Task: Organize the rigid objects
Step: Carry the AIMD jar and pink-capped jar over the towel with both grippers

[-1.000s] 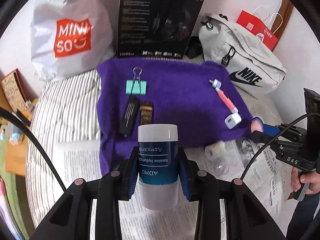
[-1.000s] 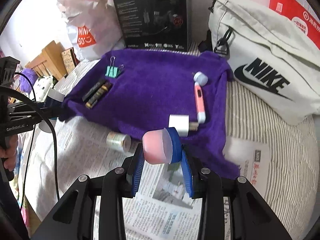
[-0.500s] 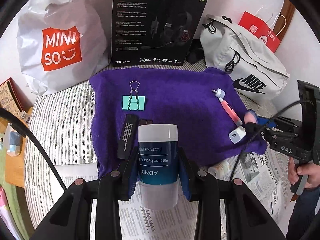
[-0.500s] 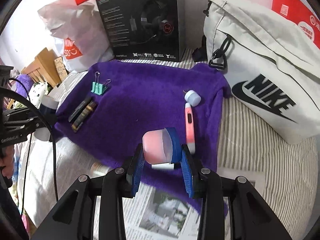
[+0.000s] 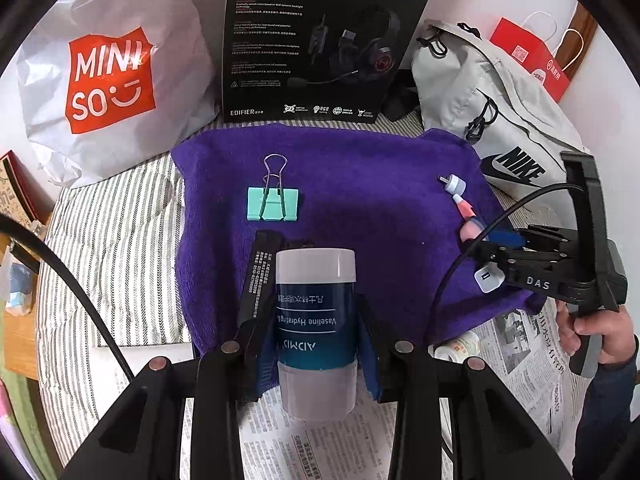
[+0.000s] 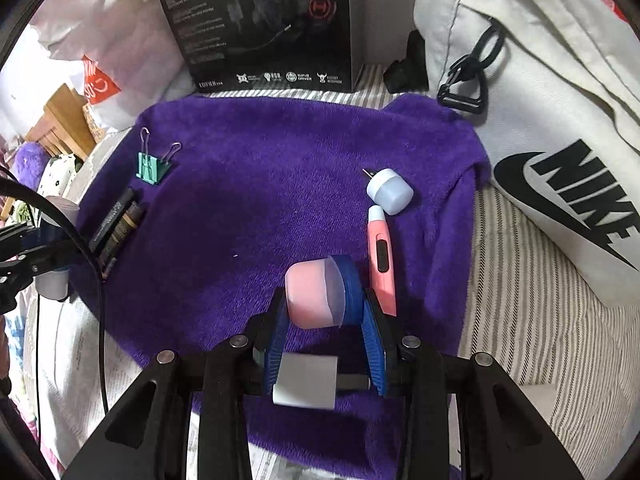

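Both loads now further in over the purple towel than a second ago; placement likely imminent. Left gripper: narrowly parted, pinching Vaseline jar above towel's near edge. Right gripper: narrowly parted, clamping pink jar above white charger, beside pink pen.

Home bedroom, striped bedding, shopping bags

Soft, even daylight – sharp at centre, strong fisheye bending and dark vignette at edges; right view slightly blurred.
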Available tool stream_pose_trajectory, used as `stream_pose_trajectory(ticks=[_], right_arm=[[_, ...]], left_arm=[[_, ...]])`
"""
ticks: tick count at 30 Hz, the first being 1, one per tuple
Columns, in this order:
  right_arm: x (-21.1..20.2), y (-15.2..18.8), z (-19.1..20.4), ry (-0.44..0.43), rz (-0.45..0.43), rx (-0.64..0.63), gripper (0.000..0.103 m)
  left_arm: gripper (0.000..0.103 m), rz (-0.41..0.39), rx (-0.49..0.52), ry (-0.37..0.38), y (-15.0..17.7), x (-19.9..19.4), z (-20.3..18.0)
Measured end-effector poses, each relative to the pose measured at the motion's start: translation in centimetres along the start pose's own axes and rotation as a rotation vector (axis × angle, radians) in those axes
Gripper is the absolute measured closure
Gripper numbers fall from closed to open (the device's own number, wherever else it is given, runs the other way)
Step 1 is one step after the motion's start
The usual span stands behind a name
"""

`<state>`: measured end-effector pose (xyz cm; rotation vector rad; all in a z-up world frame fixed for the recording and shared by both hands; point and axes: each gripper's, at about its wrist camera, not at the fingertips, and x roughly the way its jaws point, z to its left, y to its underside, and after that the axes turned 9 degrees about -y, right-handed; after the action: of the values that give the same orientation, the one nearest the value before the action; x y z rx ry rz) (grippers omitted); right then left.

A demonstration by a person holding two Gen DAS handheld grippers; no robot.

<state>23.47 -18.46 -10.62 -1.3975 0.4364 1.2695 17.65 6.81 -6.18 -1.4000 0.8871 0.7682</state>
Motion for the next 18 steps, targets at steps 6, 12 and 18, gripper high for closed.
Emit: stream_pose_trajectory(ticks=[6, 12, 18], right_arm=[[0.9, -0.6, 0.2, 0.011, 0.011, -0.006, 0.068], [1.3, -0.6, 1.0, 0.052, 0.018, -0.057, 0.067], [1.3, -0.6, 1.0, 0.046, 0.021, -0.073, 0.063]], left_arm=[[0.069, 0.005, -0.002, 0.011, -0.2, 0.4, 0.1], [0.069, 0.005, -0.004, 0.009, -0.2, 0.4, 0.0], [0.069, 0.01, -0.009, 0.003, -0.1, 0.4, 0.0]])
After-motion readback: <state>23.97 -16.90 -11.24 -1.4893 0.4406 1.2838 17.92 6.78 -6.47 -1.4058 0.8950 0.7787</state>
